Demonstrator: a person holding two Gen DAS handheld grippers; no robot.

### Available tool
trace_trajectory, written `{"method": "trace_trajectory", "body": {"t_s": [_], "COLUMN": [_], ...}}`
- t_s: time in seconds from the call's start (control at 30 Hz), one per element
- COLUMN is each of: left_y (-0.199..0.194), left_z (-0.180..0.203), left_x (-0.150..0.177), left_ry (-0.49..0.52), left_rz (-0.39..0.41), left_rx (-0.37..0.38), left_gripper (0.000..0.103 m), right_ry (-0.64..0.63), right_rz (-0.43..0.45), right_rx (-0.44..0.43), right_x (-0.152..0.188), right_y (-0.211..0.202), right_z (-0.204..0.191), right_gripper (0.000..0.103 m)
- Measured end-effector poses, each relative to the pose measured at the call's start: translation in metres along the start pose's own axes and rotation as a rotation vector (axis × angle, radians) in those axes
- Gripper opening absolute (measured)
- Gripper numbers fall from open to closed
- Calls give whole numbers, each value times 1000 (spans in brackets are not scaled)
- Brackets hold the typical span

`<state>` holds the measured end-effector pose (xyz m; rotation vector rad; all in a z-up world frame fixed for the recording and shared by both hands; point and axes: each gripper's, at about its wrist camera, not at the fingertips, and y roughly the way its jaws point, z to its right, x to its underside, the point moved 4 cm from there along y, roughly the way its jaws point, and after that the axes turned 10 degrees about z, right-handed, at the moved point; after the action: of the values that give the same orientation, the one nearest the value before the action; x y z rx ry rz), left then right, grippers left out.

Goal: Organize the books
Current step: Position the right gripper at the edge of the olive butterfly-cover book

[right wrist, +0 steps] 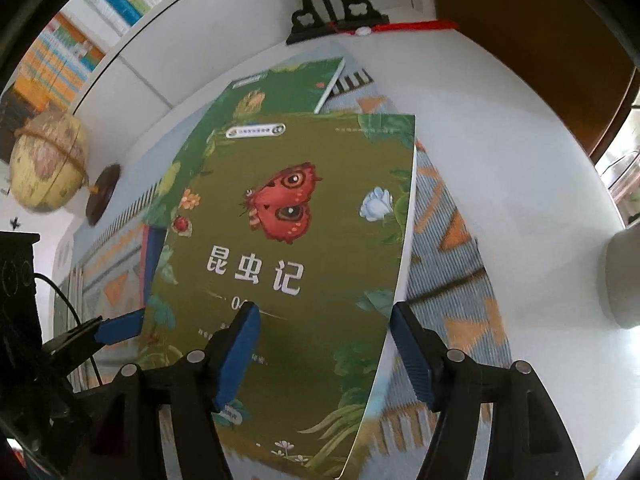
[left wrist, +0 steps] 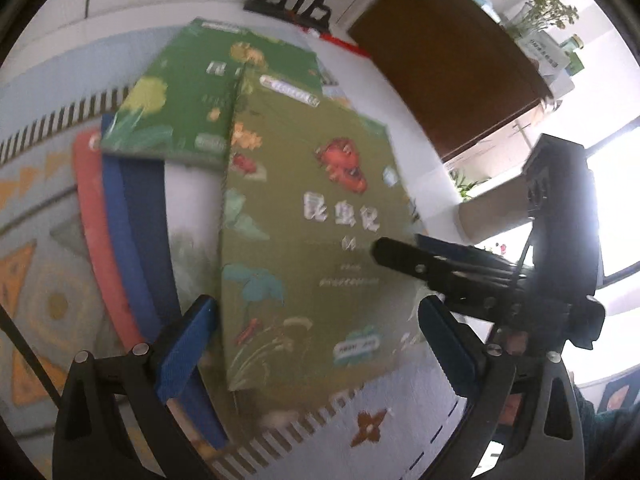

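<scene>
The olive book (right wrist: 288,264) with a red butterfly on its cover fills the middle of the right wrist view, lying on top of a green book (right wrist: 280,88) that shows above it toward the upper middle; both rest on a patterned mat (right wrist: 452,248) spread over a white table (right wrist: 520,160); the right gripper (right wrist: 324,348) sits at the bottom of the frame with its jaws spread, one blue pad over the cover and the other just off the book's right edge, neither seen pressing on it; a globe (right wrist: 48,160) stands at the left edge and a black stand (right wrist: 336,12) at the top.

In the left wrist view, which is blurred, the same olive book (left wrist: 316,240) occupies the centre with the green book (left wrist: 208,100) at the upper left, and red and blue books (left wrist: 120,232) curve out from beneath at the left; the left gripper (left wrist: 320,356) at the bottom has its jaws spread wide on either side of the olive book's lower end, whether they touch it I cannot tell; the right gripper (left wrist: 408,252) reaches in from the right edge, over the cover.
</scene>
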<state>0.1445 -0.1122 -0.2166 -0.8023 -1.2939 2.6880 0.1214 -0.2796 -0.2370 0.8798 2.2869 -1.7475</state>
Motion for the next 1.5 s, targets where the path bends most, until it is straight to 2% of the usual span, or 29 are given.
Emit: {"method": "trace_trajectory", "body": {"t_s": [0.1, 0.2, 0.33, 0.37, 0.43, 0.63, 0.8, 0.97, 1.1, 1.2, 1.27, 1.37, 1.5], "left_y": [0, 4, 1, -2, -10, -24, -13, -11, -4, -4, -5, -9, -16], "left_z": [-1, 3, 18, 23, 28, 40, 39, 33, 27, 27, 27, 29, 27], "left_x": [4, 4, 8, 10, 15, 28, 33, 33, 35, 34, 35, 37, 43], "left_ry": [2, 15, 49, 53, 56, 24, -2, 33, 37, 6, -7, 27, 25], "left_rz": [27, 23, 28, 22, 32, 39, 9, 47, 29, 40, 40, 26, 7], "left_rx": [-18, -23, -52, -38, -59, 3, 51, -9, -5, 33, 31, 7, 19], "left_gripper": [99, 99, 99, 97, 97, 97, 98, 98, 98, 99, 99, 100, 100], "right_ry": [22, 55, 43, 24, -12, 23, 26, 42, 78, 73, 77, 122, 236], "right_rz": [-36, -20, -31, -28, -20, -56, -35, -47, -9, 31, 34, 43, 115], "right_rx": [-28, -60, -66, -43, -8, -17, -47, -17, -85, -81, -71, -133, -397], "right_x": [18, 32, 43, 45, 48, 60, 59, 60, 61, 61, 59, 56, 48], "right_y": [-4, -13, -20, -21, -26, -38, -49, -36, -30, -30, -28, -37, -69], "right_z": [8, 12, 0, -3, -7, 7, 10, 20, 21, 20, 19, 22, 23], "right_gripper": [66, 66, 69, 69, 71, 71, 70, 70, 73, 73, 73, 66, 66]}}
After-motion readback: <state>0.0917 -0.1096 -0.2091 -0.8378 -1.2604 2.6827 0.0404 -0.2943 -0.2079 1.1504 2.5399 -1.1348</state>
